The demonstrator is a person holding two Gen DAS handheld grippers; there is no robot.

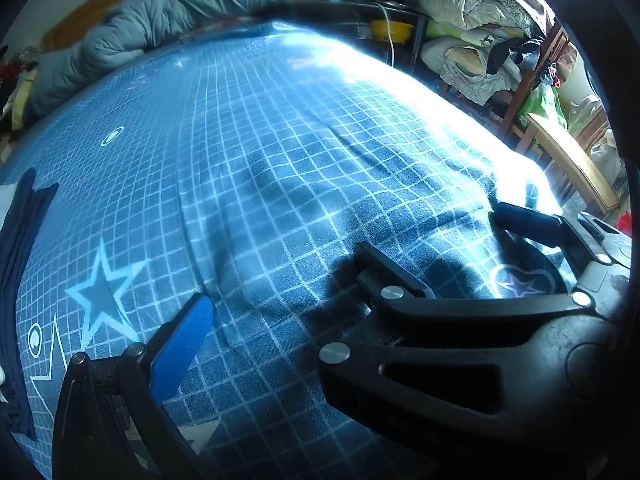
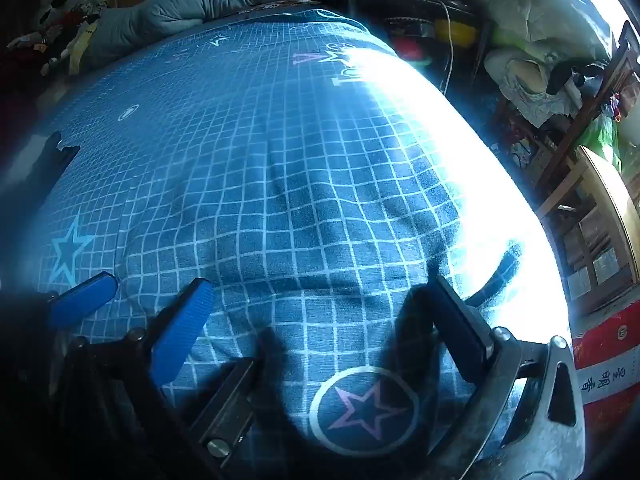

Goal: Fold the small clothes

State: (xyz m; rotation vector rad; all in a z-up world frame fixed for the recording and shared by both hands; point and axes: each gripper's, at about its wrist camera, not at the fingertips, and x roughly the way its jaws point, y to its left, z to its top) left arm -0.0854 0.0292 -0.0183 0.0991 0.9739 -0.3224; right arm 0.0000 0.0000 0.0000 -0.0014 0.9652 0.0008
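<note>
A dark navy garment (image 1: pixel 16 280) lies crumpled at the far left edge of the bed, on the blue grid sheet (image 1: pixel 260 140). In the right wrist view it is a dark shape (image 2: pixel 52 160) at the left. My left gripper (image 1: pixel 284 280) hovers open low over bare sheet, well right of the garment, nothing between its fingers. My right gripper (image 2: pixel 320 284) is open too, close beside the left one, over a circled star print (image 2: pixel 364 408). One blue pad (image 2: pixel 84 296) of the left gripper shows at the left. Neither gripper touches the garment.
A rolled grey quilt (image 1: pixel 140 28) lies along the head of the bed. Piled bedding and clothes (image 1: pixel 472 8) and wooden furniture (image 1: pixel 560 152) crowd the right side. Glaring sunlight falls on the sheet's right part (image 2: pixel 460 160). A red box (image 2: pixel 604 360) stands at the lower right.
</note>
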